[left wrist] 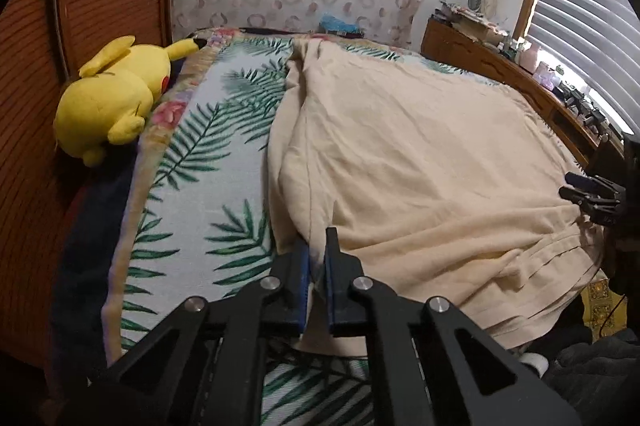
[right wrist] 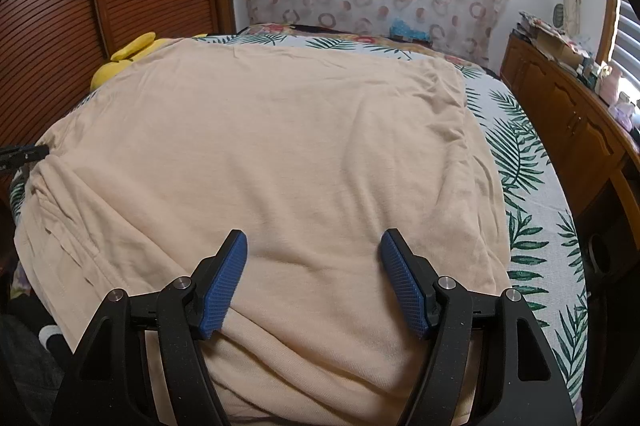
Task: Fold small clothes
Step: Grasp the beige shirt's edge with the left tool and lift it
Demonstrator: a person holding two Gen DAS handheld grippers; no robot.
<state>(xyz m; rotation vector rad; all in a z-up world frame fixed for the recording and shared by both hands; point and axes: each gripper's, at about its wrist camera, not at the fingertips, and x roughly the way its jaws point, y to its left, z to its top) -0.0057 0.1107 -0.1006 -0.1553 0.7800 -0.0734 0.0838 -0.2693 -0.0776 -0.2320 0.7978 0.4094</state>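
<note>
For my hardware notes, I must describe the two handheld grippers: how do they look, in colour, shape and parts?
Both look alike. The left gripper and right gripper have matte black, angular linkage arms with triangular cut-outs and round silver pivot bolts. Each finger carries a blue pad with a fine textured grid. No cables or markings are visible.

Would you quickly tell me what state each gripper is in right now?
Left gripper: shut on the near edge of the beige garment.
Right gripper: open above the garment, holding nothing.
</note>
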